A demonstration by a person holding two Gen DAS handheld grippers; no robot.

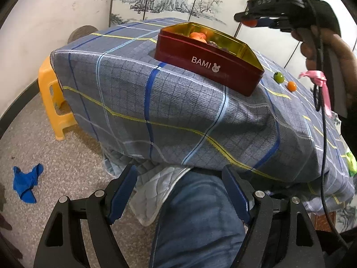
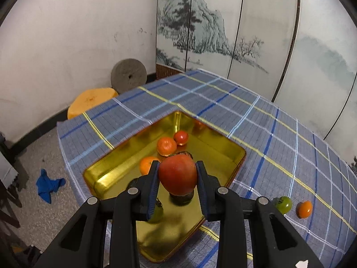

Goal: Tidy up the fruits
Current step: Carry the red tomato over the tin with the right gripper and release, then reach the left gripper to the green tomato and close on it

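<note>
My right gripper (image 2: 177, 169) is shut on a red-orange fruit (image 2: 177, 173) and holds it above the open gold-lined tin (image 2: 125, 167). Inside the tin lie two oranges (image 2: 166, 145), a small red fruit (image 2: 181, 137), a dark fruit (image 2: 180, 197) and a green one (image 2: 157, 213). A green fruit (image 2: 283, 204) and a small orange fruit (image 2: 304, 209) lie on the checked cloth right of the tin. In the left wrist view the red BAMI tin (image 1: 207, 62) sits on the table, with the right gripper (image 1: 251, 22) above it. My left gripper (image 1: 179, 178) is open and empty, low before the table edge.
The table is draped in a blue checked cloth (image 1: 156, 102). A yellow stool (image 1: 53, 93) stands at its left, a blue rag (image 1: 26, 183) lies on the floor, a round millstone (image 2: 129, 74) leans on the wall. A painted folding screen (image 2: 223, 33) stands behind.
</note>
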